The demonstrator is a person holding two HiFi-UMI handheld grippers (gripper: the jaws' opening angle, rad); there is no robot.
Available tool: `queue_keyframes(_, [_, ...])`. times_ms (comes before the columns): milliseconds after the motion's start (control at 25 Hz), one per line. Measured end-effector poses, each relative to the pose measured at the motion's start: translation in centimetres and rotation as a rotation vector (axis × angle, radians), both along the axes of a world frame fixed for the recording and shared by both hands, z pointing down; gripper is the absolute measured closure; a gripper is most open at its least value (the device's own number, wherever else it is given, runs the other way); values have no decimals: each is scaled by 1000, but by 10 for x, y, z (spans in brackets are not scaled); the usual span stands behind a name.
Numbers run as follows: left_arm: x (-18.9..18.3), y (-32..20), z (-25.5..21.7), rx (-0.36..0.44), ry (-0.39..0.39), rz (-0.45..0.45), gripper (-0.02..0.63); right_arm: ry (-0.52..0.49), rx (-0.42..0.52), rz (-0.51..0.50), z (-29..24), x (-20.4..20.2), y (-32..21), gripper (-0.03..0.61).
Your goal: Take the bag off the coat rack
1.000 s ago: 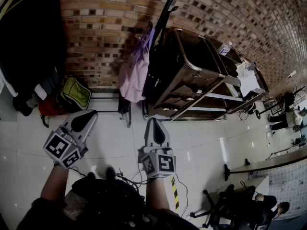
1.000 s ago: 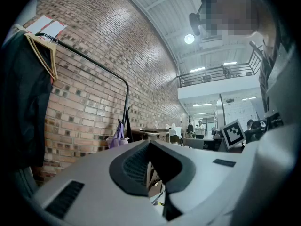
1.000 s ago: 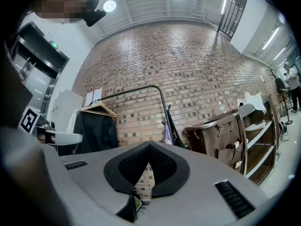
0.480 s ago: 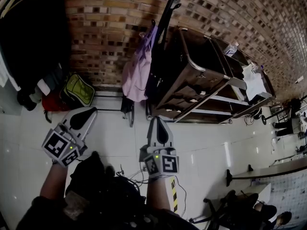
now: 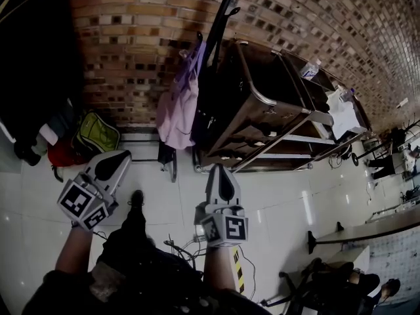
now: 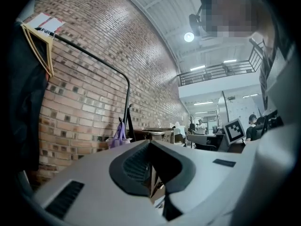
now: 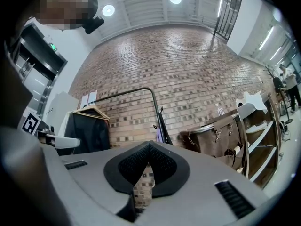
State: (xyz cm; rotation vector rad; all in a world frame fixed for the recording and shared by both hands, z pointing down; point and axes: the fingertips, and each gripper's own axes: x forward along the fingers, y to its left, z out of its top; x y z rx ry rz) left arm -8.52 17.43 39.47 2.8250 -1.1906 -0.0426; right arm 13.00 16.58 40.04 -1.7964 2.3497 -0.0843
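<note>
The person is taking a step: a dark shoe (image 5: 136,197) now reaches forward onto the pale floor tiles (image 5: 282,195) between the two grippers, where a second ago both feet sat further back under the body. The brick wall (image 5: 131,38) and everything against it have slid only a little in the head view, so this looks to me like the walk-up and not yet the reach.

Both tools ride low and level, just as before. The left gripper (image 5: 125,155) has its jaws brought together at the tips with nothing between them, only a hollow behind the pads. The right gripper (image 5: 220,168) stays fully closed too, and likewise empty.

The bag (image 5: 178,107), a pale purple cloth one, hangs by its straps from a hook on the black coat rack (image 5: 220,18), right against the wall. From the left gripper it sits at about one o'clock, from the right gripper at about eleven, well apart from both and higher. In the left gripper view the bag (image 6: 117,138) shows just left of the closed tips; in the right gripper view only a sliver of it (image 7: 162,134) peeks beside the pole.

A green backpack (image 5: 97,133) lies on the floor at ten o'clock, and a brown loaded trolley (image 5: 262,104) stands just right of the rack. I judge the jaws must open before either can take the straps.
</note>
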Motion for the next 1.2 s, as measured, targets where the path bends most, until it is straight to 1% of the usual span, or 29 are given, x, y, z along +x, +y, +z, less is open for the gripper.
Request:
queue_keyframes(120, [-1,-34,2,7,10,9,601,-1,42,14,-4,3,-33,555])
queue_keyframes(240, [-2,-75,3,13,25,21,601,-53,73,14,-15,-3,-69,555])
queue_keyframes(280, [-1,-89,3,13,25,27,601,-41,71,18,-15,-3,-82,555])
queue_keyframes(400, [1,-129,0,12,25,42,601,62,47,32,-7,2,-119,555])
queue_keyframes(440, [2,-142,-2,13,26,47,601,68,40,36,-8,2,-132,555])
queue_keyframes(680, [-2,-214,-6,8,24,69,601,51,34,52,-13,-2,-204,555])
queue_keyframes(840, [-8,-260,-6,5,28,75,601,69,61,72,-17,-2,-250,555])
queue_keyframes(1040, [-11,-311,-4,1,30,99,601,28,34,97,-22,-7,-298,555])
queue_keyframes(1200, [-10,-342,-3,5,38,127,601,62,44,123,-22,-7,-329,555])
